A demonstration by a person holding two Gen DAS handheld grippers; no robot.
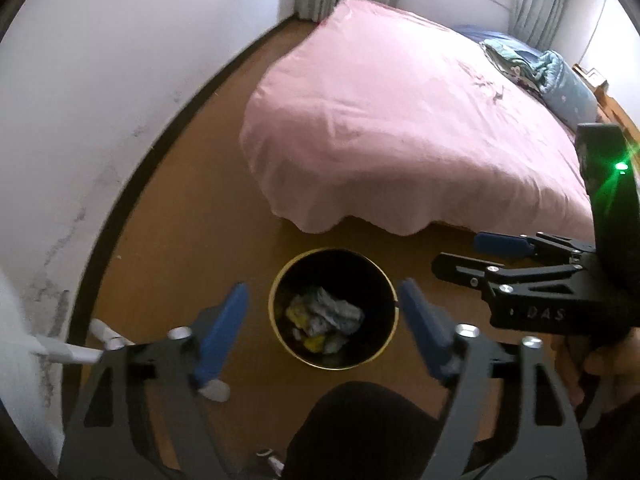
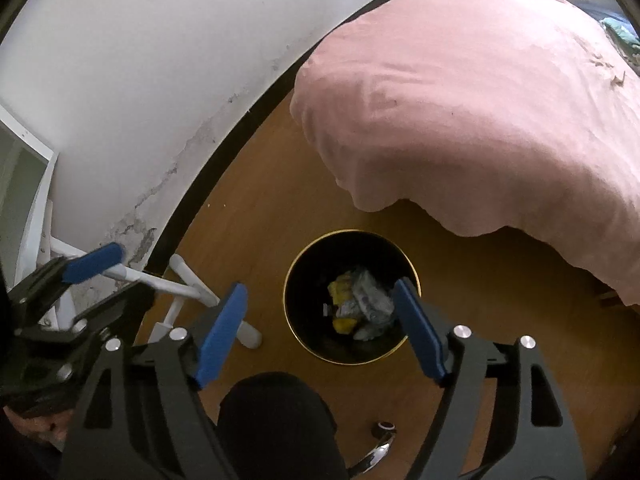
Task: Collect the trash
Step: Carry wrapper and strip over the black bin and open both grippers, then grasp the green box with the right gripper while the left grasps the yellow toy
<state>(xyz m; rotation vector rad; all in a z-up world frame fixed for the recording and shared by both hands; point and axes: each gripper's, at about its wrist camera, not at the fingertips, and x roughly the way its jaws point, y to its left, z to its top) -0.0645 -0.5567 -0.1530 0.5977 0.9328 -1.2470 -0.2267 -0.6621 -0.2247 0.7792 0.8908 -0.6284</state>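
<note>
Lettering "DAS" on right gripper [image 1: 456, 258]

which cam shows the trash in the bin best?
Right wrist: the crumpled trash sits larger and sharper in the bin, though one finger covers its edge. Left wrist shows the same pile unobstructed but blurrier.

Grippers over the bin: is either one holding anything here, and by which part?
Nothing is held. The left gripper and the right gripper are both open and empty above the black trash bin, with crumpled trash already inside it.
</note>
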